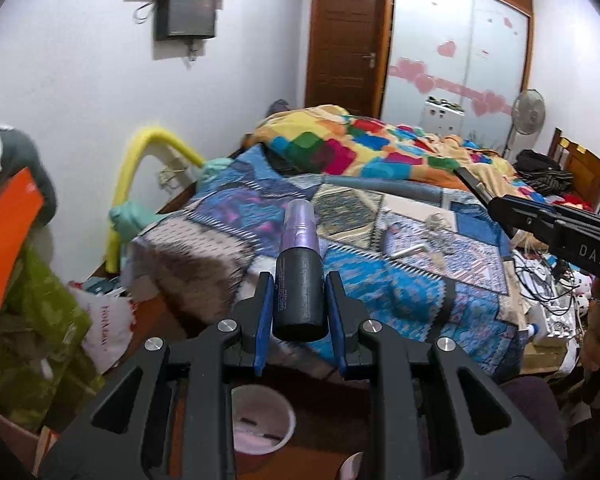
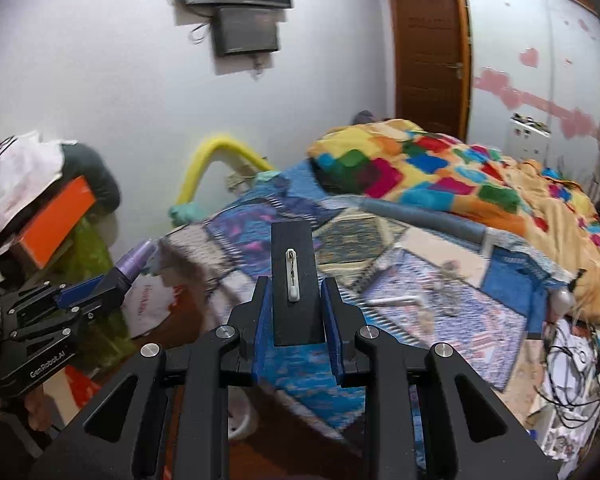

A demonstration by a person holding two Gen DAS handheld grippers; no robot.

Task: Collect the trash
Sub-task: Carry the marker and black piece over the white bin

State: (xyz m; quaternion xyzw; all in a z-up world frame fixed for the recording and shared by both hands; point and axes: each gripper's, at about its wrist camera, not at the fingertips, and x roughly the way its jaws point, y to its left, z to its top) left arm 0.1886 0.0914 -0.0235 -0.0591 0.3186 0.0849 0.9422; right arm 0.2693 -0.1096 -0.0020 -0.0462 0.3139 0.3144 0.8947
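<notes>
a messy bedroom. the left gripper (image 1: 300,300) pinches a purple spray bottle (image 1: 300,268) above the bed (image 1: 420,288); the right gripper (image 2: 296,304) pinches a flat black card (image 2: 294,280). both are lifted clear, likely for binning; a pink bucket (image 1: 260,420) sits below.

Dark spray bottle (image 1: 300,288) with a purple cap, pointing out over the bed (image 1: 400,288), cap end forward. Flat black card (image 2: 296,280) with a white clip, also above the bed.

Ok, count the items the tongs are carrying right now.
2: a purple-capped bottle in the left tongs, a flat black box in the right tongs. None hidden, apparently.
</notes>
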